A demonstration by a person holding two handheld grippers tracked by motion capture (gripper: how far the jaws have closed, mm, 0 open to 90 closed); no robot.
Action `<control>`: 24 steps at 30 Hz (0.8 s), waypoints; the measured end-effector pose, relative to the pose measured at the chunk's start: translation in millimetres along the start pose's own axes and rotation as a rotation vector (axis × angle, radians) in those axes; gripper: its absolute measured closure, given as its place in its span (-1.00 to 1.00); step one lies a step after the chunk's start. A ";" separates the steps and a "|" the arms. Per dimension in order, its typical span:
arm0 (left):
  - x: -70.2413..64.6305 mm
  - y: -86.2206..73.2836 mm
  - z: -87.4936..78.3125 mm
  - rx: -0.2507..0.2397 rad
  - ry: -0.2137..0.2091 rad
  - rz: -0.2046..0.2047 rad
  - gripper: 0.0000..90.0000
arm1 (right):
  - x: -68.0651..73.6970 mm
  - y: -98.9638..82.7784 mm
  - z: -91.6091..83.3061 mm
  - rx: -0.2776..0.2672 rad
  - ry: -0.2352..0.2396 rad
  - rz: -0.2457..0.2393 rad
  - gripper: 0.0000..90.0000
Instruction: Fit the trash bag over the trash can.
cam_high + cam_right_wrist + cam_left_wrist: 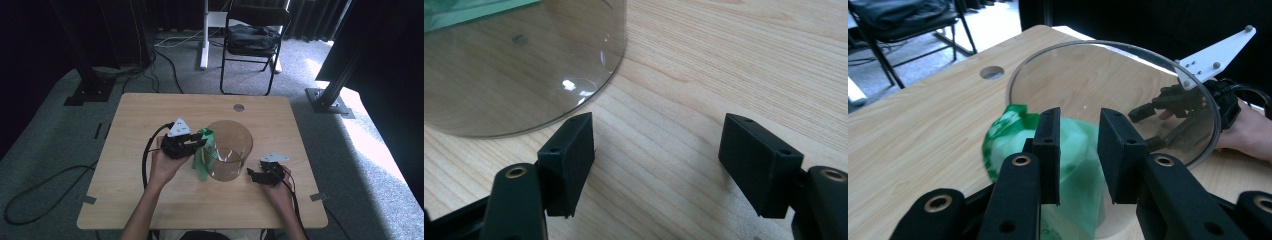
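green bag [1013, 135] drapes over clear container [229, 150] rim.

The bench [150, 200] is a light wooden top with rounded corners and a small round hole [239, 107] near its 12 o'clock edge. At its centre stands a clear cylinder container [235, 135], and a green bag [202, 160] hangs at the container's 9 o'clock side.
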State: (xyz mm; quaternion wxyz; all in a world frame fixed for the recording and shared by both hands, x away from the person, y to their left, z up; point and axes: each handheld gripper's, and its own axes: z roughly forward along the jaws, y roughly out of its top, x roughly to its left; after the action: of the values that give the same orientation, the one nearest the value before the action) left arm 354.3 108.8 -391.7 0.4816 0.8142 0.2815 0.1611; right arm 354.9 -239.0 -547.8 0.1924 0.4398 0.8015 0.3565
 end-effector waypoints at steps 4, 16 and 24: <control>-1.8 -8.5 -6.2 -0.008 0.017 0.000 0.48 | -0.1 0.0 0.0 0.000 0.000 -0.001 -0.34; -2.2 -32.4 -13.2 0.001 0.036 -0.024 0.36 | 0.2 -0.1 0.0 -0.001 0.000 0.001 -0.34; -3.0 -55.5 -15.8 0.006 0.039 -0.063 0.35 | 0.1 -0.1 0.0 -0.001 0.000 0.000 -0.34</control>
State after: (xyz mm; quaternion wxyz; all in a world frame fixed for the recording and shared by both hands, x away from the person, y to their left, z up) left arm 326.7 138.9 -432.6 0.4785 0.8031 0.3165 0.1609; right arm 354.8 -238.9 -547.9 0.1925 0.4398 0.8013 0.3568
